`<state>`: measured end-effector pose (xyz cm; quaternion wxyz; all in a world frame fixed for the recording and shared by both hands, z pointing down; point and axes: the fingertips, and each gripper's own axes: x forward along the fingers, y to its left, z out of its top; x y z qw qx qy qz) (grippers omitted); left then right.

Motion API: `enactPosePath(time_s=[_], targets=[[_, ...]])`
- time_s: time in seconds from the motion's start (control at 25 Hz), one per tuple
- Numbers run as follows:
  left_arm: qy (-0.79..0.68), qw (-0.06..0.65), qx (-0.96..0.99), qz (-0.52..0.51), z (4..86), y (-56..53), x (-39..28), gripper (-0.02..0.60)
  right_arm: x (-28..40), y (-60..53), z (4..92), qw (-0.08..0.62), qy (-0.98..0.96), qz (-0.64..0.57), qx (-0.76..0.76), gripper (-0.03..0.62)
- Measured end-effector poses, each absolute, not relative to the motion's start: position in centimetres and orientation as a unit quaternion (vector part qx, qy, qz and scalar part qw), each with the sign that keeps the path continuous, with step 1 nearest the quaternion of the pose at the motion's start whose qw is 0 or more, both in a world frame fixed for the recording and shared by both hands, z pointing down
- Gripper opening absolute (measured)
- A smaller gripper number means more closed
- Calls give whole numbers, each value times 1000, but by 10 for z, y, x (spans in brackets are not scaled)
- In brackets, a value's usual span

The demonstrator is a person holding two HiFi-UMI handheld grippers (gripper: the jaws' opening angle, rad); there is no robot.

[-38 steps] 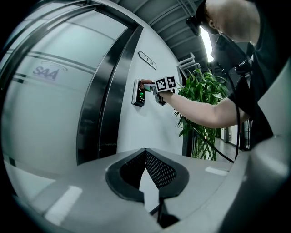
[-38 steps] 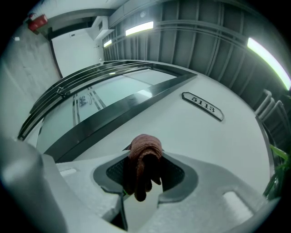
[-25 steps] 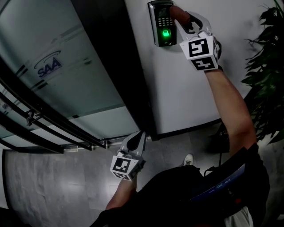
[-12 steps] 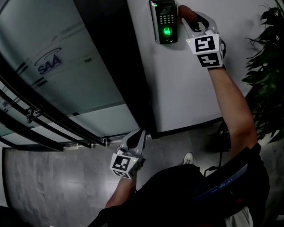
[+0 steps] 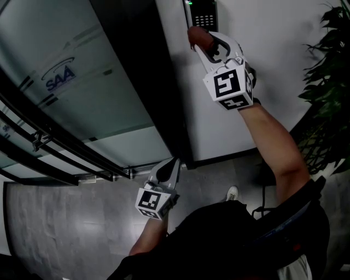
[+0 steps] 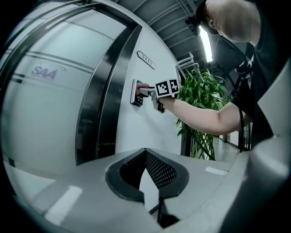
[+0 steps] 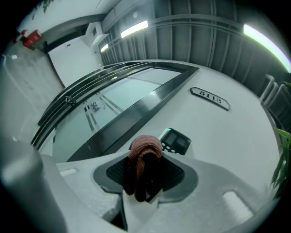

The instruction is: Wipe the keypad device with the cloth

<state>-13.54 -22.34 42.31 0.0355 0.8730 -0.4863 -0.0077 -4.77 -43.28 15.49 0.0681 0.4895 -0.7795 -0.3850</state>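
The black keypad device (image 5: 203,12) is mounted on the white wall at the top of the head view; only its upper keys show. My right gripper (image 5: 203,45) is shut on a folded reddish-brown cloth (image 5: 196,35), which sits over the device's lower part. In the right gripper view the cloth (image 7: 144,152) bulges between the jaws, with the keypad device (image 7: 176,141) just beyond it; I cannot tell whether they touch. My left gripper (image 5: 170,165) hangs low near the wall's base, shut and holding nothing. From the left gripper view, the keypad device (image 6: 135,93) and right gripper (image 6: 146,91) appear far up the wall.
A frosted glass door (image 5: 71,82) with a blue logo and a dark frame (image 5: 147,82) stands left of the wall. Dark rails (image 5: 38,142) run across it. A leafy plant (image 5: 328,82) stands at the right. A number plate (image 7: 210,98) is on the wall.
My right gripper has moved with the cloth from the keypad's right side down and left, to below its keys, hiding the green light. The left gripper has stayed still.
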Motion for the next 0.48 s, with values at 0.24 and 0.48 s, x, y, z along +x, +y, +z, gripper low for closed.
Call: enactPosePath(time_s=[0.24, 0.48], targets=[[-491, 38, 870, -9, 422, -222, -138, 17, -59, -450, 171, 81, -787, -358, 496, 146], [-491, 41, 870, -8, 422, -222, -137, 17, -49, -459, 173, 92, -777, -365, 504, 144]])
